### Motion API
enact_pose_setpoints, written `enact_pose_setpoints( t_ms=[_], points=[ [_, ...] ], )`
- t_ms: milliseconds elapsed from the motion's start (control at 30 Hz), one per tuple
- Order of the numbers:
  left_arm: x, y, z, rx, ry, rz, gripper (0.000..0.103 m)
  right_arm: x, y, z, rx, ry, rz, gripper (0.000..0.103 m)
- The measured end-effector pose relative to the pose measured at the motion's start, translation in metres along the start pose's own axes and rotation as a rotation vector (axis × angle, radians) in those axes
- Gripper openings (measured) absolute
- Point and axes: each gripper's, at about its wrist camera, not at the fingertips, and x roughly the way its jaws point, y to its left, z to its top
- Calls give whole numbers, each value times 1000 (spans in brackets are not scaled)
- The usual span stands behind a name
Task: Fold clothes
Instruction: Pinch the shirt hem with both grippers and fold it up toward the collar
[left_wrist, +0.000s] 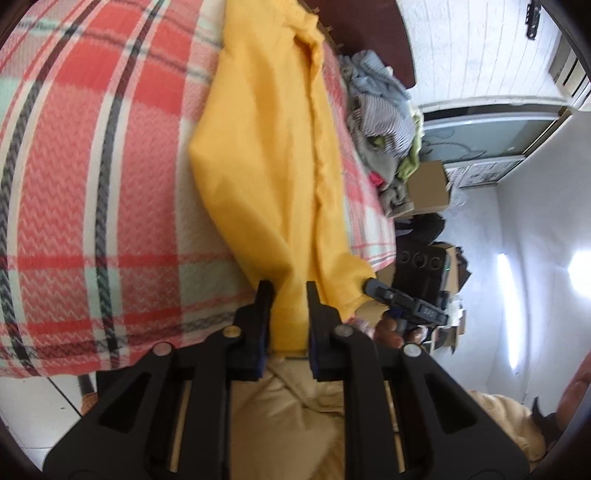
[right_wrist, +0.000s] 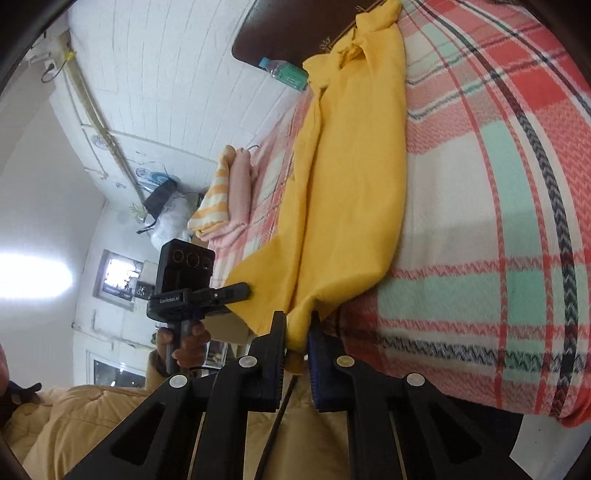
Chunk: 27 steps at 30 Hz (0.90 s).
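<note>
A yellow garment (left_wrist: 269, 155) lies stretched along a bed with a red, white and mint plaid blanket (left_wrist: 96, 177). My left gripper (left_wrist: 288, 291) is shut on the garment's near hem at the bed edge. My right gripper (right_wrist: 297, 319) is shut on the same hem a little way along; the garment (right_wrist: 354, 173) runs away from it toward the headboard. Each gripper shows in the other's view, the right one (left_wrist: 373, 286) and the left one (right_wrist: 245, 290), both pinching the yellow cloth. The garment's far end is bunched near the headboard.
A heap of unfolded clothes (left_wrist: 384, 122) lies on the bed's far side in the left wrist view. Folded pink and striped clothes (right_wrist: 225, 195) sit on the bed in the right wrist view. A water bottle (right_wrist: 284, 72) lies by the dark headboard (right_wrist: 288, 33). Cardboard boxes (left_wrist: 428, 184) stand beside the bed.
</note>
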Motion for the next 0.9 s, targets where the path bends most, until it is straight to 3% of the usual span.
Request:
enact_pose_setpoints(
  t_ms=[367,733,900],
  points=[
    [-8,-28,68,-1,-66,-77,19,-18,9,69,-23,-129,83,10],
    [-2,-28,157,-22,-71,-62,19,-4,-14,154,34,-146,20,10],
    [7,-19,177,-20,-67,4,19,6,-27,177,77,-137,-8,14]
  ],
)
